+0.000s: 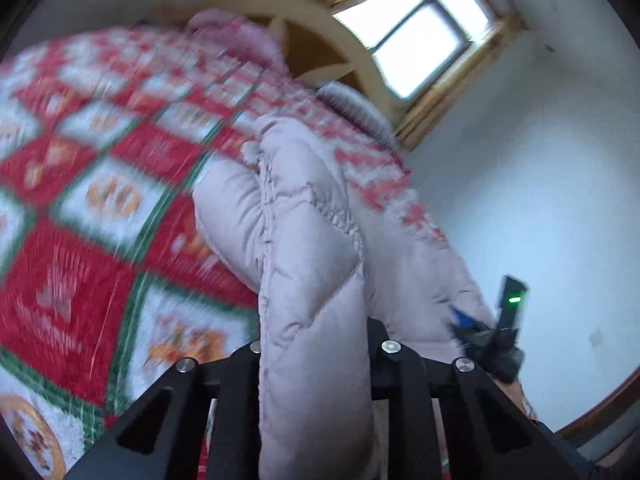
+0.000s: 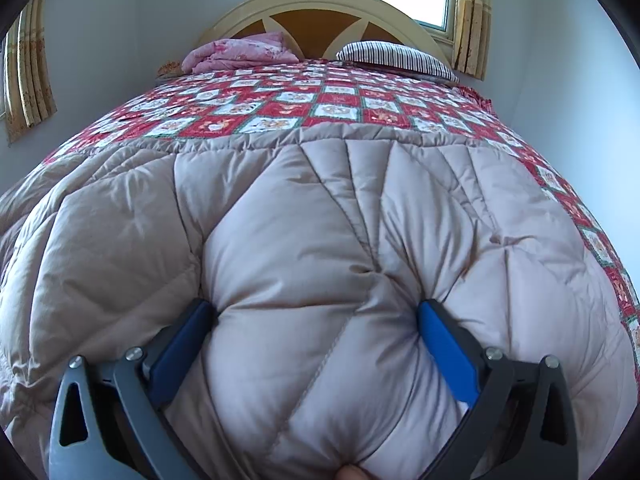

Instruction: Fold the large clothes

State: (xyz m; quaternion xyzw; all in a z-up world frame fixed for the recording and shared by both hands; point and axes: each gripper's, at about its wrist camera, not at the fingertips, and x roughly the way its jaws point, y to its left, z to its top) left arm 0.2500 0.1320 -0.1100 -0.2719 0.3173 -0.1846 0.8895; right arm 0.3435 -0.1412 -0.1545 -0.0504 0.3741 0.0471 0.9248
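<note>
On the bed [image 1: 92, 216], seen from the left wrist, a pale quilted coat [image 1: 304, 248] lies over the red-and-white checked quilt and runs straight back into the left gripper [image 1: 314, 364]. A thick fold of the coat is pinched between its black fingers, which stand close on either side. The view is tilted, with the window [image 1: 416, 36] and headboard [image 1: 316, 36] up to the right, and the quilt is blurred. The right gripper [image 1: 486, 334] shows beside the coat's far edge, a green light on it.

From the right wrist, the coat [image 2: 304, 240] spreads wide across the near end of the bed [image 2: 320, 100]. The right gripper [image 2: 318, 332] points level toward the headboard [image 2: 316, 16], its blue fingers [image 2: 448, 352] spread wide and pressing into a puffy bulge of the coat between them. A pink blanket [image 2: 240, 52] and a striped pillow [image 2: 396, 58] lie by the headboard.
</note>
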